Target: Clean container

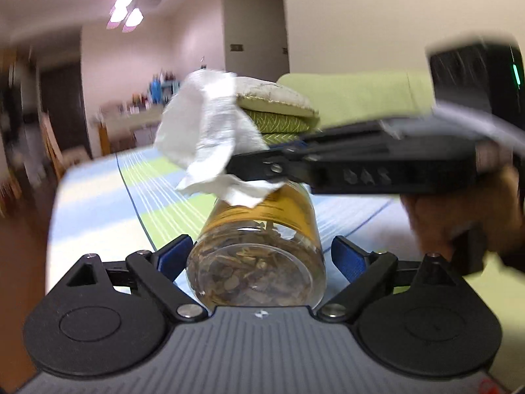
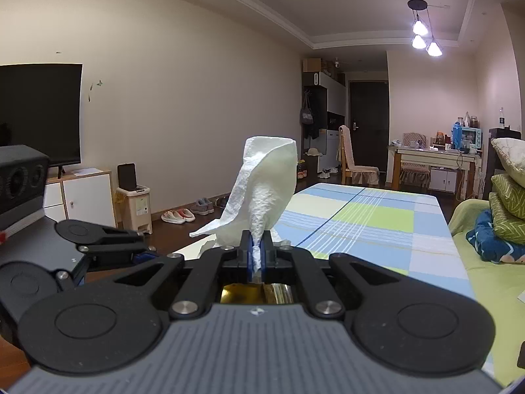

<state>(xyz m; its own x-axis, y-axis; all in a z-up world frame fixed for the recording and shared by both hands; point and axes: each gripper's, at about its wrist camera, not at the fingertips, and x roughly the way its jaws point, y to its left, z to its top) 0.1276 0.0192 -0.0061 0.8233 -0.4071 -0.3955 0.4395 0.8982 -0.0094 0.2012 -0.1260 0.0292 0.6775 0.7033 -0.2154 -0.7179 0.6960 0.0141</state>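
Jar [image 1: 259, 249] w/ yellow label is lying on its side, clear base facing the left wrist cam, brown dried bits showing thru the plastic. It's sitting between the blue pads [image 1: 172, 256] of the left hand-held gripper [image 1: 259, 254]. Left pad is touching the jar wall, right pad is standing a bit off it, so can't tell if it's really clamped.

White paper towel [image 1: 210, 138] is hanging over the jar's far end, its lower edge touching the jar top. Right hand-held gripper [image 2: 257, 251] is coming in from the right, jaws pinched tight on the towel [image 2: 262, 184]. In the right wrist cam the towel is sticking up past the fingertips.

Below and beyond: tabletop [image 1: 98, 190] w/ blue-green-white plaid cloth. Stacked cushions [image 1: 279, 108] are sitting behind the towel on a green sofa [image 1: 361, 98]. Ceiling lamp [image 2: 423, 37] is glowing.
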